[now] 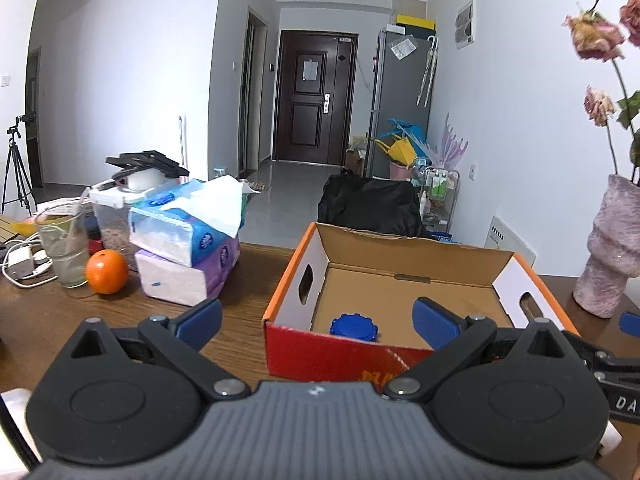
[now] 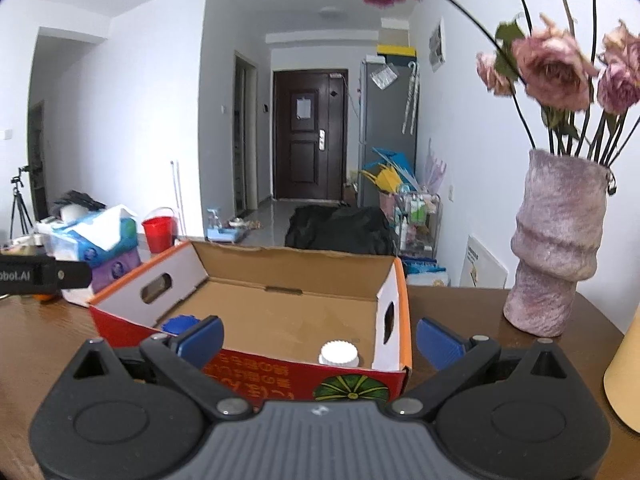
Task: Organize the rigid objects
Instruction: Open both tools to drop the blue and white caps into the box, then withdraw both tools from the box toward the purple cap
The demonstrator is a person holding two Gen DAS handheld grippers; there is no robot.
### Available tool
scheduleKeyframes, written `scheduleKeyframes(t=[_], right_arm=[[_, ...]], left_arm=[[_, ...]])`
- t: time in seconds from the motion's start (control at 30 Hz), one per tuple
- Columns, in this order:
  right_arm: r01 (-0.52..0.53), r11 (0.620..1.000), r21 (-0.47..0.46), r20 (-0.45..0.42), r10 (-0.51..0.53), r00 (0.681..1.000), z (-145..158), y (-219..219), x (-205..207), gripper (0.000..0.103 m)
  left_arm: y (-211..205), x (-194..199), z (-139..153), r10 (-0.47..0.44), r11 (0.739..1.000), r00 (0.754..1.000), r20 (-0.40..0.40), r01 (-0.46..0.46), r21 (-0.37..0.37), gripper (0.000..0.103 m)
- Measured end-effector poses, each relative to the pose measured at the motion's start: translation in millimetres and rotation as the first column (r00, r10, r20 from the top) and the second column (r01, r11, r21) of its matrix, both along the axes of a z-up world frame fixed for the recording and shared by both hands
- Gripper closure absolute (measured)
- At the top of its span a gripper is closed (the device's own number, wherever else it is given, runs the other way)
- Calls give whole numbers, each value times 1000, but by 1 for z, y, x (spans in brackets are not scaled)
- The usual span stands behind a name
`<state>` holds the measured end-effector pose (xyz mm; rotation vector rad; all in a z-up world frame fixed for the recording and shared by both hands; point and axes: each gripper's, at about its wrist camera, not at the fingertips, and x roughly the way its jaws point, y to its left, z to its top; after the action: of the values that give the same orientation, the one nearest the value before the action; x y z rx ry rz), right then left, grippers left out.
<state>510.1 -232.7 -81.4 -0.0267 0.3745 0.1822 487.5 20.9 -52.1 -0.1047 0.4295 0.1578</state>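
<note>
Bottles with a blue cap (image 1: 354, 324) and a white cap (image 2: 338, 353) – maybe jars – sit in the open red cardboard box (image 1: 396, 296). Left gripper (image 1: 318, 322) and right gripper (image 2: 320, 342) – both spread wide, empty.

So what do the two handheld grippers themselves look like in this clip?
Both match: the left gripper and right gripper have a ribbed grey body, black linkage arms with silver pivot pins and round black housings, and blue ribbed finger pads. White lettering marks the side of each. No hands or sleeves are visible.
</note>
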Motion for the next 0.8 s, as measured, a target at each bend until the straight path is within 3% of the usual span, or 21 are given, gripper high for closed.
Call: scheduleKeyframes(t=[0.37,0.8], right_arm=[[-36,999,-8,35,36,999,45,1,-27,0],[-9,1000,-10,19,9,1000,84,-10,-107,0]], left_arm=[[3,-47,33,1,1000,1000,18,-1,-2,0],[-4,-120,68,-27,1000,999,38,27,3,0]])
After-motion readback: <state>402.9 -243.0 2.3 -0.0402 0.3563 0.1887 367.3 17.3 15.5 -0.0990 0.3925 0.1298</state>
